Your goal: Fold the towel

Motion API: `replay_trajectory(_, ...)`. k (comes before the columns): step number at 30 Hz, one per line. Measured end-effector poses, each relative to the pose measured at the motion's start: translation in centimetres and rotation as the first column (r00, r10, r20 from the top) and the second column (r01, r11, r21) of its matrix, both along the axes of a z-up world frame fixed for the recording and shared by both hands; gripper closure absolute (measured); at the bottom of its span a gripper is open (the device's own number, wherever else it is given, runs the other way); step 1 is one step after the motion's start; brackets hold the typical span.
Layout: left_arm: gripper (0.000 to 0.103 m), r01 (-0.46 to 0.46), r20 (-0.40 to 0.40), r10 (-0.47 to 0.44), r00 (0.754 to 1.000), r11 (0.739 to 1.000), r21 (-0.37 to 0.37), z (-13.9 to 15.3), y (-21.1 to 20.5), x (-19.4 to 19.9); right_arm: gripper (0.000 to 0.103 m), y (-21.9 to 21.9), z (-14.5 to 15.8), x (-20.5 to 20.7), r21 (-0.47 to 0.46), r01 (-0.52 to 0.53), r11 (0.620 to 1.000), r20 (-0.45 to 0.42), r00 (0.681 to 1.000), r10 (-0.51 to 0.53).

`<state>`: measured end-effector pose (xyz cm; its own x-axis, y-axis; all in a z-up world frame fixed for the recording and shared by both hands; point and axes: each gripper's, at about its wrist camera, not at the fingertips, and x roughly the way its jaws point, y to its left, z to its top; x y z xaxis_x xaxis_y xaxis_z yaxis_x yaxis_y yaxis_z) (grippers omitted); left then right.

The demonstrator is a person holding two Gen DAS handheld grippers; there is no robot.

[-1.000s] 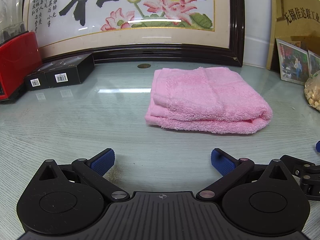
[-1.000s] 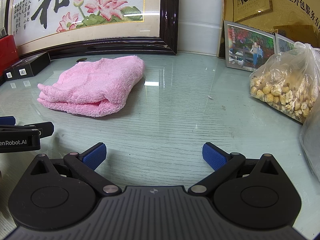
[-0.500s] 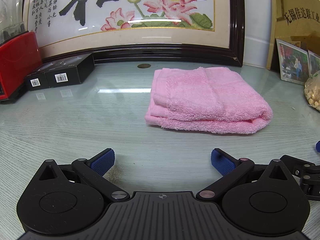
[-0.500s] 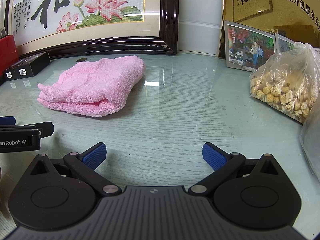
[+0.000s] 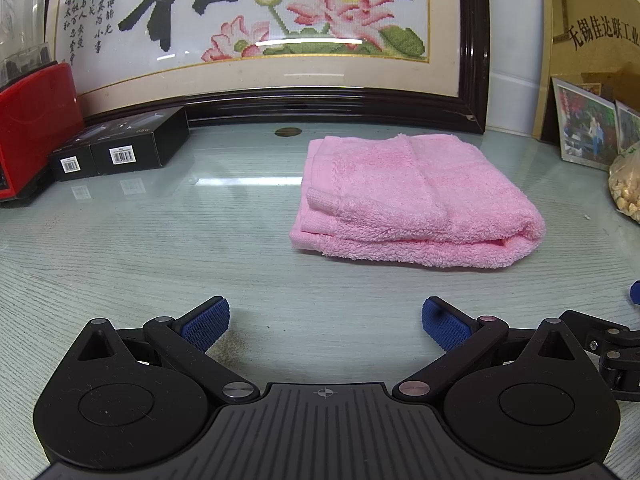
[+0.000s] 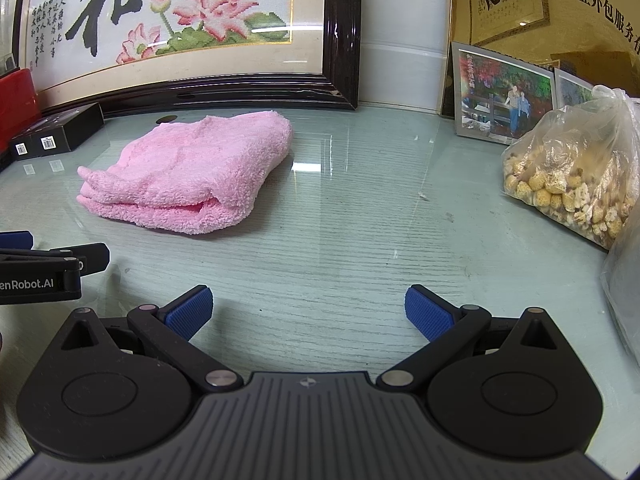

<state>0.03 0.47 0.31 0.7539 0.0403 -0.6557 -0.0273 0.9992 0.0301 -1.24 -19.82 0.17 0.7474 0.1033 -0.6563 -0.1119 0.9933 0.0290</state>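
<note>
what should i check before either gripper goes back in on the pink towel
1. Left gripper open with nothing between its pads: ok.
2. Right gripper open with nothing between its pads: ok.
3. Towel lying folded in layers on the glass table, apart from both grippers: ok.
4. Left edges of the layers lined up: not ok, they sit staggered.
5. Snack bag and black boxes apart from the towel: ok.
6. Far edge of the towel even: cannot tell.
</note>
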Motion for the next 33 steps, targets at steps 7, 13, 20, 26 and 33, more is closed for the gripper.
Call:
replay_trajectory(7, 0.000, 0.036, -0.001, -0.036, 0.999, 0.999, 0.000, 0.0, 0.4, -0.1, 0.000, 0.0, 0.0, 0.0, -0.002, 0.000, 1.000, 0.001, 1.000, 0.000)
replay_trajectory(13, 0.000, 0.049, -0.001, -0.049, 0.999, 0.999, 0.001, 0.0, 0.4, -0.2, 0.000, 0.1, 0.0, 0.2, -0.008, 0.000, 1.000, 0.001, 1.000, 0.000)
replay_trajectory(20, 0.000, 0.077, 0.000, -0.077, 0.997, 0.997, -0.001, 0.1, 1.3, -0.3, 0.000, 0.1, 0.0, 0.2, -0.005, -0.001, 1.000, 0.000, 1.000, 0.001)
replay_trajectory(26, 0.000, 0.027, 0.001, -0.027, 1.000, 1.000, 0.005, 0.5, 3.9, 0.1, 0.000, 0.1, 0.0, 0.2, -0.002, -0.002, 1.000, 0.000, 1.000, 0.002)
replay_trajectory(33, 0.000, -0.080, -0.010, 0.080, 0.997, 0.997, 0.007, 1.2, 8.8, 1.2, 0.000, 0.1, 0.0, 0.1, -0.002, -0.002, 1.000, 0.001, 1.000, 0.002)
